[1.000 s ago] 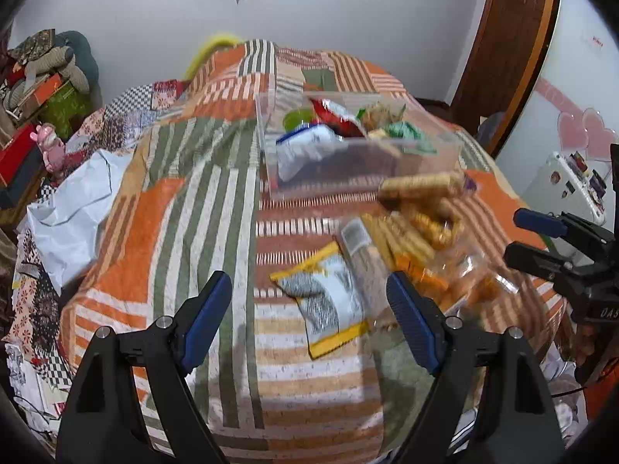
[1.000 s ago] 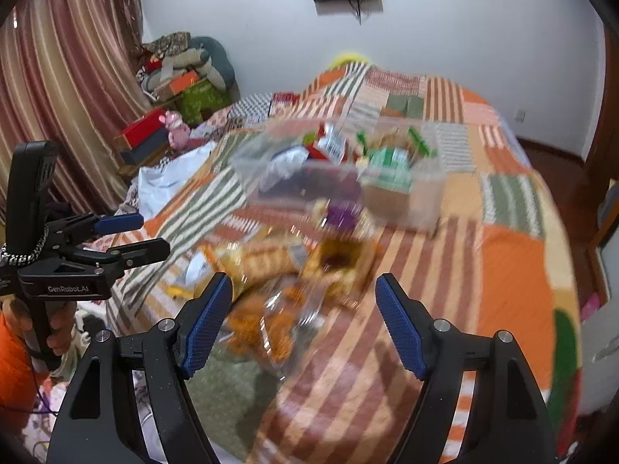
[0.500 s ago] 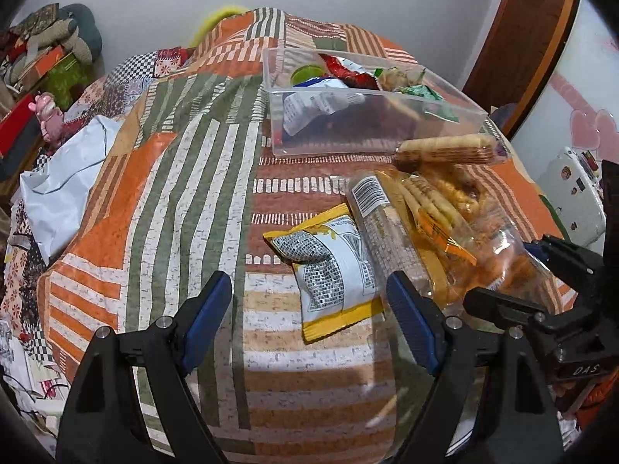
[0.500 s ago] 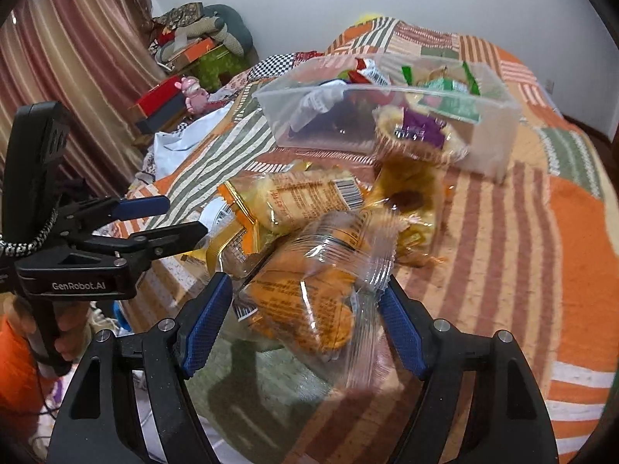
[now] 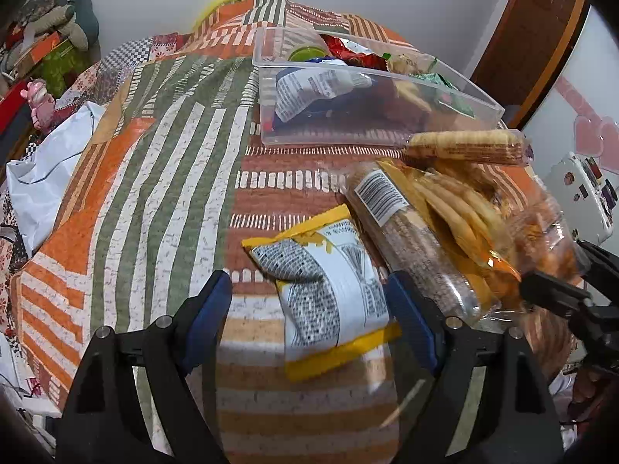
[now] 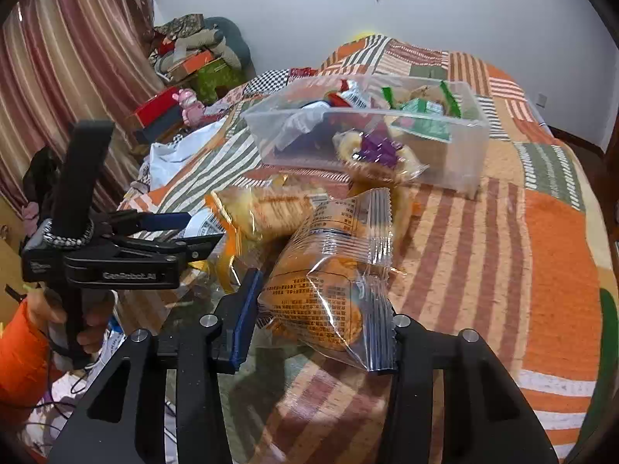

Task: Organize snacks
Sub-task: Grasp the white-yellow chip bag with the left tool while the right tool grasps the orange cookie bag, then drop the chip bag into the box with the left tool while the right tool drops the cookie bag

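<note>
Loose snack packs lie on a striped patchwork bed. A yellow and white packet [image 5: 329, 294] lies between the fingers of my open left gripper [image 5: 313, 317]. Beside it lie a clear pack of biscuit sticks [image 5: 418, 239] and a long biscuit roll [image 5: 464, 147]. My right gripper [image 6: 321, 313] is open, its fingers on either side of a clear bag of orange snacks [image 6: 329, 270]; whether the pads touch it is unclear. This gripper also shows in the left wrist view [image 5: 561, 286]. A clear plastic bin [image 5: 271, 123] behind holds several snacks; it shows in the right wrist view [image 6: 464, 162].
A purple-topped cookie pack [image 6: 379, 154] leans against the bin. A white bag [image 5: 42, 178] and a pink toy [image 5: 38, 104] lie at the bed's left side. Boxes and clothes [image 6: 193, 54] are piled by the curtain. A wooden door [image 5: 541, 38] is at right.
Both grippers moved forward and down toward the snack pile. The right gripper's fingers came around the clear bag of orange snacks. The left gripper's fingers now flank the yellow packet.
</note>
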Demonstrator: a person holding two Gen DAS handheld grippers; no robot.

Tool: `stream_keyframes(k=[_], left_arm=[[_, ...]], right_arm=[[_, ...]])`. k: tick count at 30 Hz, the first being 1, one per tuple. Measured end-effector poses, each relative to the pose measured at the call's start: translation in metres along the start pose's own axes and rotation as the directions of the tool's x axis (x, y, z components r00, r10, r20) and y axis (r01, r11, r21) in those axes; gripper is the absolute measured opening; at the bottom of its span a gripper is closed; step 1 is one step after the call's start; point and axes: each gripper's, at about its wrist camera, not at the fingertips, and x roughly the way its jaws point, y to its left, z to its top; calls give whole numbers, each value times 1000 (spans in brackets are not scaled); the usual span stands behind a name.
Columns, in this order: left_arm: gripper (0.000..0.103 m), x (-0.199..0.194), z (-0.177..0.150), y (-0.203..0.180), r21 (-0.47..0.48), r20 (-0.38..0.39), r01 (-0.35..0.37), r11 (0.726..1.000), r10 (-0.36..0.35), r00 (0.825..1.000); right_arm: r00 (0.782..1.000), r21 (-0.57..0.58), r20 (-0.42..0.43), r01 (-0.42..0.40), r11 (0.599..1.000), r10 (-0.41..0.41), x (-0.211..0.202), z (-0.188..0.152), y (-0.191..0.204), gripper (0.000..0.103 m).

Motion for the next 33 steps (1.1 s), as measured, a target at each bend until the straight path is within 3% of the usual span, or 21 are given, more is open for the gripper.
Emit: stream_keyframes(k=[4,6,15,18,33], left_arm=[[71,1,-4,-5,20,32,2,1000,-2,999],[54,0,-6,-9,41,51,-13,999,10,999],[40,-17,-6,4,-10,99,2,1000,-1,995],[36,-28,-3,2,12,128,-4,1000,2,992],[36,-78,30,-4,42,269,-10,999,-2,963]], right_arm=[[1000,17,11,9,1000,-9,-6,2,-7,40],[1000,26,17,15,1000,-15,-9,3,-10,40],[996,57,80,30,998,-34,-30,10,-19,39],[993,74,105,45,996,-52,-38,13,-26,39],[969,111,209,107,988,-128,-73,33,-46,39]])
